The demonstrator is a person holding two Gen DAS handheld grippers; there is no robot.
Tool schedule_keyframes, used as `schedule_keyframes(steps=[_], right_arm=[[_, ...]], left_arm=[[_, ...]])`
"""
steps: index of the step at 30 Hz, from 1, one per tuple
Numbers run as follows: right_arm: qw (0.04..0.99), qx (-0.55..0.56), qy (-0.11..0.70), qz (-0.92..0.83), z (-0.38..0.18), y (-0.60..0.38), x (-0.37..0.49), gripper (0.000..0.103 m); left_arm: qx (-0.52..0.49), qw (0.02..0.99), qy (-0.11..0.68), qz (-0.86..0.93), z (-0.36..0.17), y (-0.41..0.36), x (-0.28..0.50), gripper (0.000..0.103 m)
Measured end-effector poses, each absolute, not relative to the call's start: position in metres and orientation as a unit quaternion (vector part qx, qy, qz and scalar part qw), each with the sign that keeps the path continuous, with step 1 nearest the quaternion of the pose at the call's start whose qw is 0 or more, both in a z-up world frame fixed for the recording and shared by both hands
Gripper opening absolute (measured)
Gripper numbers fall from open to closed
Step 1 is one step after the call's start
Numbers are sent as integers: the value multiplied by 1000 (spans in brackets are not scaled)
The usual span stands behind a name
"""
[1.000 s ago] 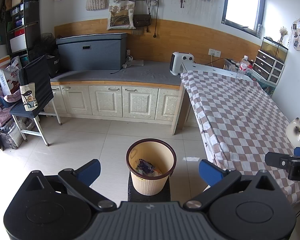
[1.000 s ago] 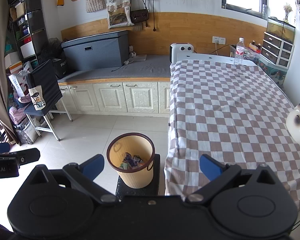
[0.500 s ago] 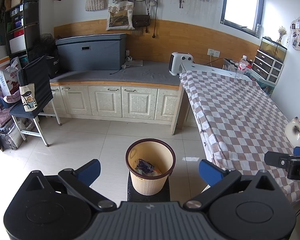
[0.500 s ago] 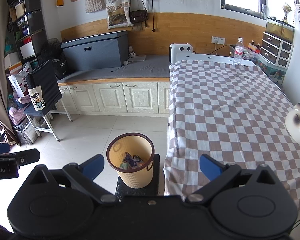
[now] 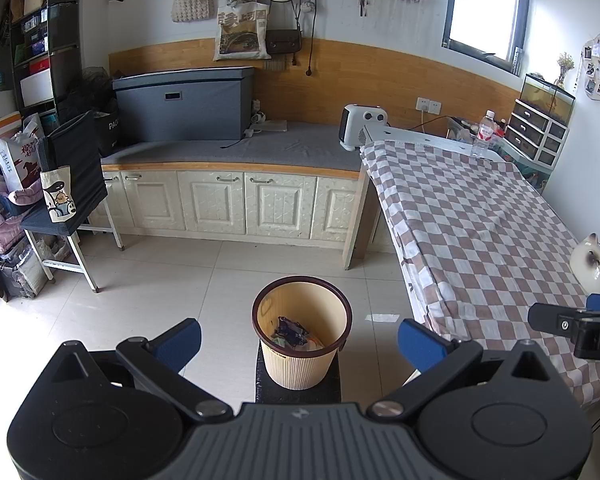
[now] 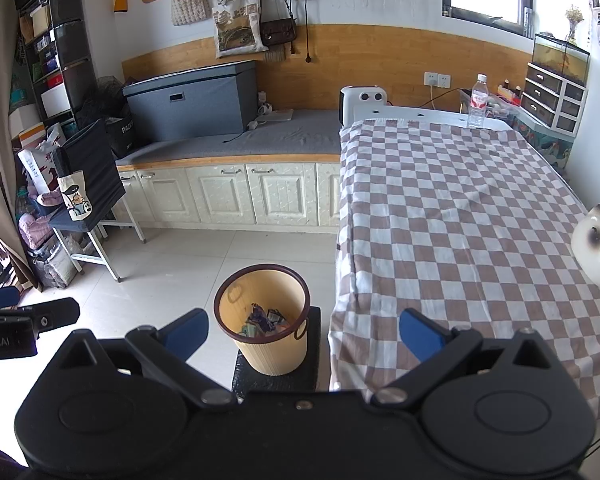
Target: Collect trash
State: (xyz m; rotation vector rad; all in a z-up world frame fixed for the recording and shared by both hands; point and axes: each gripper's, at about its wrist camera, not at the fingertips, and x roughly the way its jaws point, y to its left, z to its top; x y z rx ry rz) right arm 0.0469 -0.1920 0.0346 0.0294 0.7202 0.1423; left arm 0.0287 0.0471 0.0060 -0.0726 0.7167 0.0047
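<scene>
A beige waste bin (image 5: 302,330) with a dark rim stands on a black block on the tiled floor, left of the checkered table (image 5: 480,232). Crumpled wrappers (image 5: 290,332) lie inside it, also seen as wrappers (image 6: 264,320) in the bin (image 6: 262,320) from the right wrist view. My left gripper (image 5: 300,340) is open, high above the bin, nothing between its blue pads. My right gripper (image 6: 304,330) is open too, empty, over the table's left edge (image 6: 340,280). The right gripper's tip (image 5: 572,322) shows at the far right of the left wrist view.
A plastic water bottle (image 6: 477,100) stands at the table's far end. A white cat-shaped figure (image 6: 594,246) sits at the right table edge. White cabinets (image 5: 236,204) with a grey box (image 5: 184,104) line the back wall. A folding stand with bags (image 5: 64,184) is at left.
Both views have shifted very slightly; the bin sits a touch more to the left in the left wrist view. Both grippers stay open and empty.
</scene>
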Motion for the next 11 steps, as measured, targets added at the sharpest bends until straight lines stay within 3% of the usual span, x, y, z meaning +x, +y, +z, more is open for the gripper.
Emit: schedule_keyframes(steps=[11], right_arm=[[933,15,352,69,35,-193,47,103]], left_arm=[[-35,936,351,8,6,52,25,103]])
